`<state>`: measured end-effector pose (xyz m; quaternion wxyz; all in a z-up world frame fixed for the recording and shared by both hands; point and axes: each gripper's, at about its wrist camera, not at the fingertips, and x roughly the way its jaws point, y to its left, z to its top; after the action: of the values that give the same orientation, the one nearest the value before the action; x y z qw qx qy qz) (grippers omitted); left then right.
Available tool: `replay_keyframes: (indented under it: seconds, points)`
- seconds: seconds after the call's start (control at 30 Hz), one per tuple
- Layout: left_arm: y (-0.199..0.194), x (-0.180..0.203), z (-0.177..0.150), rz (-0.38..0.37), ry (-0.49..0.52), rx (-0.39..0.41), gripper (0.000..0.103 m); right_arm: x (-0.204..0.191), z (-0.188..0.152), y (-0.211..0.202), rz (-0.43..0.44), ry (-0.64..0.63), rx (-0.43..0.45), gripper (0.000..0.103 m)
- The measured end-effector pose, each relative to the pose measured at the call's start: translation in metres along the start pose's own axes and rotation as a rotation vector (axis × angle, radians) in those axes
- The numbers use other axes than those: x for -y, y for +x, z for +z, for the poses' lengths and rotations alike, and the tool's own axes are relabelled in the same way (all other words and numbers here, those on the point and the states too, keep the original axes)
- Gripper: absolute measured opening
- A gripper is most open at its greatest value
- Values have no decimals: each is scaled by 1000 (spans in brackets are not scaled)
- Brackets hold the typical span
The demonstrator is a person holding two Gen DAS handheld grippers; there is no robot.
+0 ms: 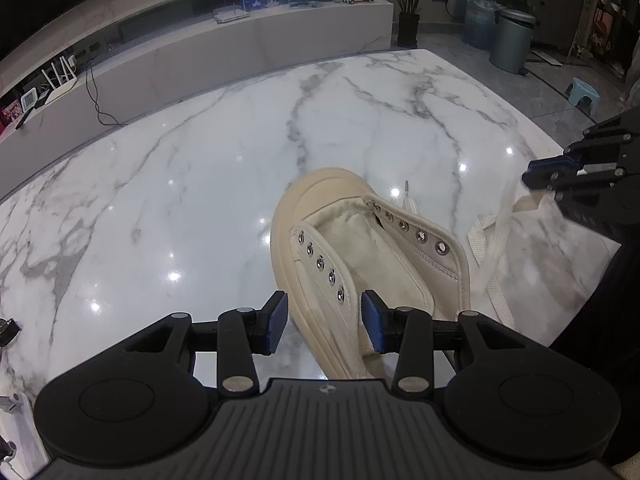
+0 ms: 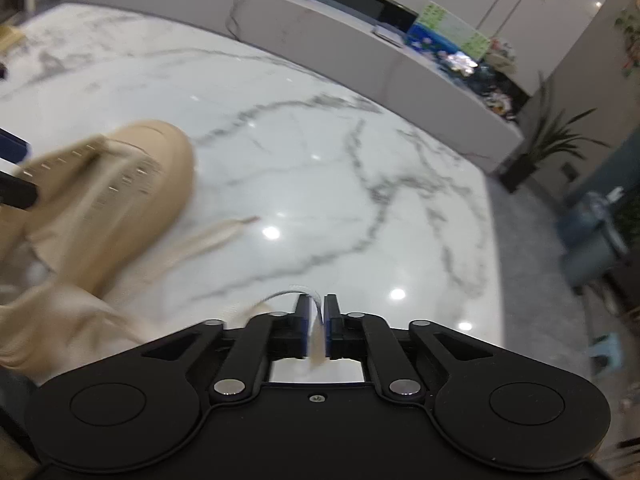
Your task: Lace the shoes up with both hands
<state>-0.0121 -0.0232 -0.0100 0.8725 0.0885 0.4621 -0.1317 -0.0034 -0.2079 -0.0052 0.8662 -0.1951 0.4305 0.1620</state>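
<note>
Left wrist view: left gripper with jaws wide, straddling the eyelet flap of a cream shoe lying unlaced on the marble surface. Right of the shoe, white lace trailing up into the right gripper. Right wrist view, blurred: jaws narrow, pinching the lace.

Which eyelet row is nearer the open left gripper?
The shoe's left-hand eyelet row: its last eyelet sits just ahead of the left gripper, between the fingers. The right-hand row runs farther off, toward the lace.
</note>
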Motion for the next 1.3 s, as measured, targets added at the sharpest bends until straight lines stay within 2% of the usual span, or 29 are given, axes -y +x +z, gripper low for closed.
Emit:
replay_keyframes:
  seconds: [0.07, 0.1, 0.17, 0.27, 0.43, 0.53, 0.57, 0.6, 0.77, 1.07, 1.2, 1.3]
  points:
    - [-1, 1, 0, 2, 1, 2, 39, -3, 1, -9, 121, 20, 21, 23]
    - [-3, 1, -1, 3, 2, 4, 39, -5, 2, -12, 149, 19, 27, 26]
    - [-5, 2, -1, 6, 5, 7, 39, -18, 0, -20, 241, -30, 36, 29]
    - [-8, 4, -2, 10, 8, 13, 39, -33, -4, -21, 296, -82, 19, 30]
    - [-14, 6, -4, 16, 11, 25, 39, -63, -20, -6, 377, -129, -63, 30]
    - [-18, 7, -6, 19, 7, 33, 39, -71, -28, 5, 378, -120, -103, 27]
    - [-19, 7, -7, 19, 6, 36, 39, -71, -30, 7, 379, -114, -110, 6]
    - [-19, 7, -7, 19, 5, 36, 39, -70, -30, 8, 380, -100, -117, 0]
    - [-20, 7, -6, 17, 3, 44, 39, -61, -23, -1, 359, -70, -71, 0]
    - [-17, 4, 3, 11, 12, 66, 39, -23, 25, -41, 286, -31, 109, 0]
    - [-16, 3, 9, -3, 44, 82, 39, -10, 41, -31, 225, -43, 97, 0]
    - [-14, 2, 14, -29, 84, 90, 39, -4, 45, -13, 190, -74, 52, 0]
